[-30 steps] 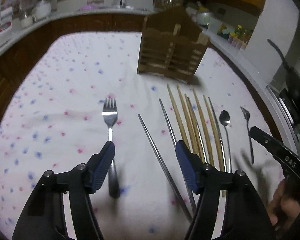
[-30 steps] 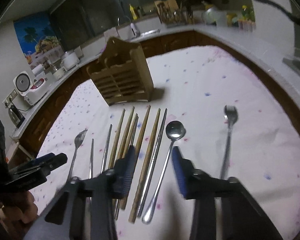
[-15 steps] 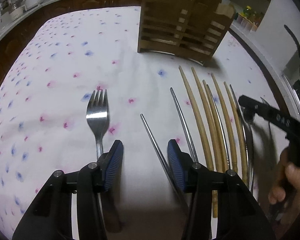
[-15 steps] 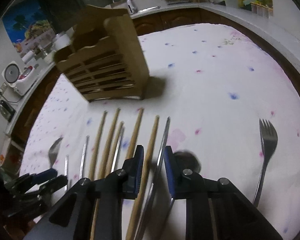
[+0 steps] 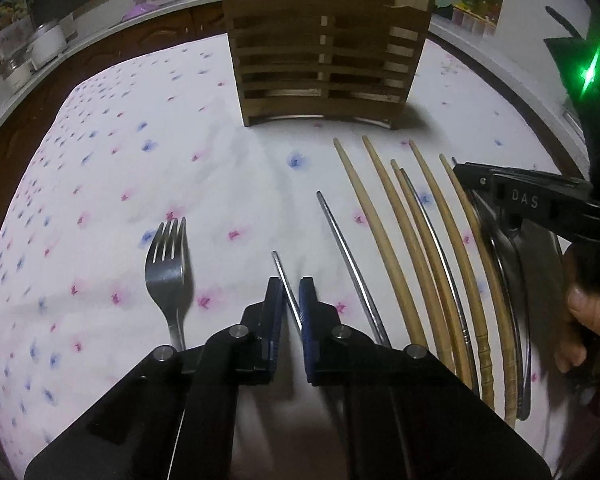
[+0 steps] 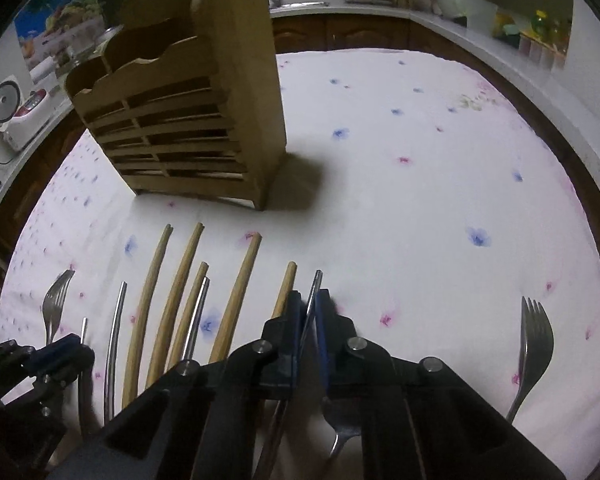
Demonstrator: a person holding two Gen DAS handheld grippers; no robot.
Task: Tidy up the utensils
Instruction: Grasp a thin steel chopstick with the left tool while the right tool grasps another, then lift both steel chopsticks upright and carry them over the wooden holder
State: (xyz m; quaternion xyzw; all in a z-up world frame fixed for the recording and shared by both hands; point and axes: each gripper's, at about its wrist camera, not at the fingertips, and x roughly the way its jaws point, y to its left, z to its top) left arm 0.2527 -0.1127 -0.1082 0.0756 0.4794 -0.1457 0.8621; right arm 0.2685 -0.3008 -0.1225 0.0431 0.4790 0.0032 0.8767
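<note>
Presently the left gripper (image 5: 291,300) jaws pinch a metal chopstick (image 5: 286,280) lying on the worktop (image 5: 220,184); the right gripper (image 6: 309,312) jaws likewise pinch another metal chopstick (image 6: 315,284); wooden holder (image 5: 324,56) stands beyond both.

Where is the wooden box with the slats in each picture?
Left wrist view: the wooden utensil holder stands top centre, beyond the chopsticks.
Right wrist view: the same holder stands upper left, turned to show its side.
Shared landmark: the flowered tablecloth under it.
</note>
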